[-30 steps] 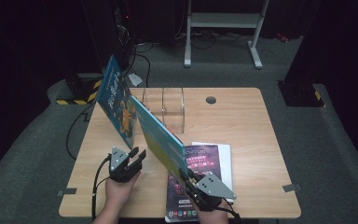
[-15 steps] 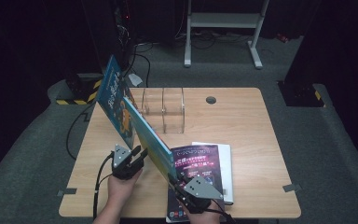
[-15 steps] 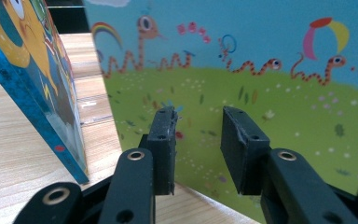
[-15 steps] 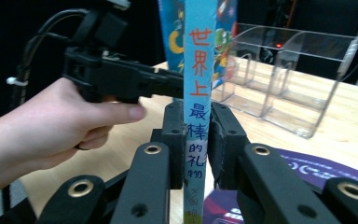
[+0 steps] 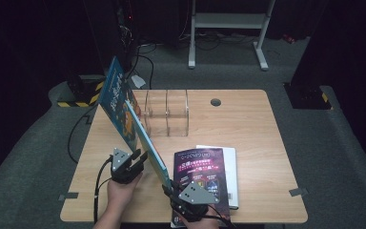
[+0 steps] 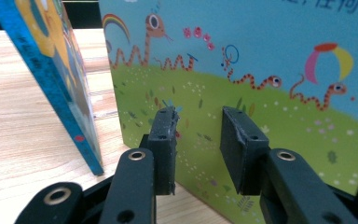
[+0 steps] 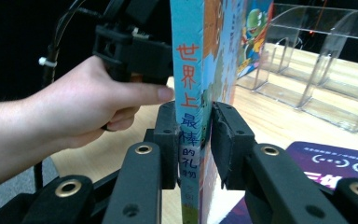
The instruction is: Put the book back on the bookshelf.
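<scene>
A thin light-blue picture book (image 5: pixel 145 143) stands on its edge on the wooden table (image 5: pixel 248 124), and its spine (image 7: pixel 187 60) faces me. My right gripper (image 5: pixel 167 183) sits at the near end with the spine between its jaws (image 7: pixel 193 112). Those jaws have just been opening, and the pads stand barely off the book. My left gripper (image 5: pixel 140 156) is at the book's left side, open and with nothing between its jaws (image 6: pixel 198 116), and its tips are close to the snake-patterned cover (image 6: pixel 261 70). A thumb of the left hand (image 7: pixel 84 107) rests against the spine.
A second blue book (image 5: pixel 116 98) leans upright at the far left, beside a clear plastic divider rack (image 5: pixel 167 112). A purple book (image 5: pixel 200 171) lies flat on a white one (image 5: pixel 231 167) to the right of my right gripper. A cable hole (image 5: pixel 215 101) marks the far table edge.
The light-blue book has swung from leaning right to nearly upright. My right gripper moved left and nearer the front edge with it. The left gripper stayed put.
</scene>
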A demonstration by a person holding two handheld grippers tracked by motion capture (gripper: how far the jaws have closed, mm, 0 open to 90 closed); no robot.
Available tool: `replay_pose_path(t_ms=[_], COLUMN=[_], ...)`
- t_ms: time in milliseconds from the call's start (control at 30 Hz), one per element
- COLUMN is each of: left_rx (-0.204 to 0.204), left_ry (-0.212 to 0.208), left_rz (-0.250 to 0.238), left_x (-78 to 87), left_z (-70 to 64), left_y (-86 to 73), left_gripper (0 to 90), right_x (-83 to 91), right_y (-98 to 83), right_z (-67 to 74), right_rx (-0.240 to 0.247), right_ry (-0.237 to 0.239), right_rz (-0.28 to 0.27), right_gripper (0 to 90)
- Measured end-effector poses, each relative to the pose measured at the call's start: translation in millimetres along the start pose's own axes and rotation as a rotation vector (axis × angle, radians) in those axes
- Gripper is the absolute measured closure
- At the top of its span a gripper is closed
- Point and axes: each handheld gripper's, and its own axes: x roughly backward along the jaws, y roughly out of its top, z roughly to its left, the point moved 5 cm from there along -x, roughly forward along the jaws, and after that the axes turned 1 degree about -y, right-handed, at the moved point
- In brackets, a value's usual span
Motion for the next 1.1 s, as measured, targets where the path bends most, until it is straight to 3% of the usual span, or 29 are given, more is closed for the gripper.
replay_pose_path(t_ms=[267,733,1100], left_rx=[0.000,0.020,0.009], left_ry=[0.008,0.014,0.026], left_rz=[-0.003,-0.004,-0.003], left_x=[1.2,0.6,-2.2], left_z=[4.8,11.7,13.3], left_y=[0.1,1.9,3.6], left_gripper=[65.8,66.0,66.9], right_x=[-7.6,-15.2,-22.4], right_y=[-5.7,-2.8,-0.4], right_z=[8.8,14.6,16.6], right_rx=[0.023,0.007,-0.004], right_ry=[0.019,0.047,0.054], right_rz=[0.031,0.035,0.030], right_gripper=[70.2,68.3,67.1])
